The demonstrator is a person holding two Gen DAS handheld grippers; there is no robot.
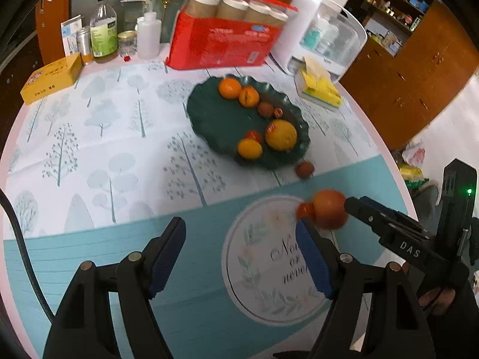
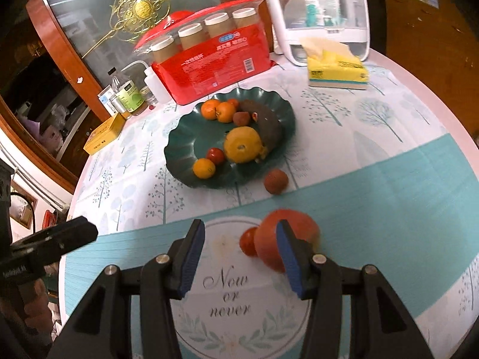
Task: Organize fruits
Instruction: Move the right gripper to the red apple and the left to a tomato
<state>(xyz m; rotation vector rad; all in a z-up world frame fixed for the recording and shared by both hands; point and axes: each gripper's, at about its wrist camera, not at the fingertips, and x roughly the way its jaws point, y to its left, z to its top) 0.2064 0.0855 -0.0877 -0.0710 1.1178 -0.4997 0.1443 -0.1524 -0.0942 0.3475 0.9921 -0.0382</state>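
Red tomato (image 2: 286, 242) still out on desk (image 2: 389, 209), at 5 o'clock from green plate (image 2: 179, 146). Right gripper (image 2: 239, 257) fingers wide, left gripper (image 1: 239, 254) too, both empty. Next: slide right, close round tomato, carry to plate.

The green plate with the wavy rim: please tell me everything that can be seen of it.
The green plate is dark green, glossy like plastic or glazed ceramic, with a scalloped rim. It lies flat on the tree-patterned tablecloth, before the red package. It holds three small oranges, one large yellow citrus, a small red fruit, a brownish lychee-like fruit and a long dark fruit. Another brownish fruit lies just outside its rim. Neither tool touches it.
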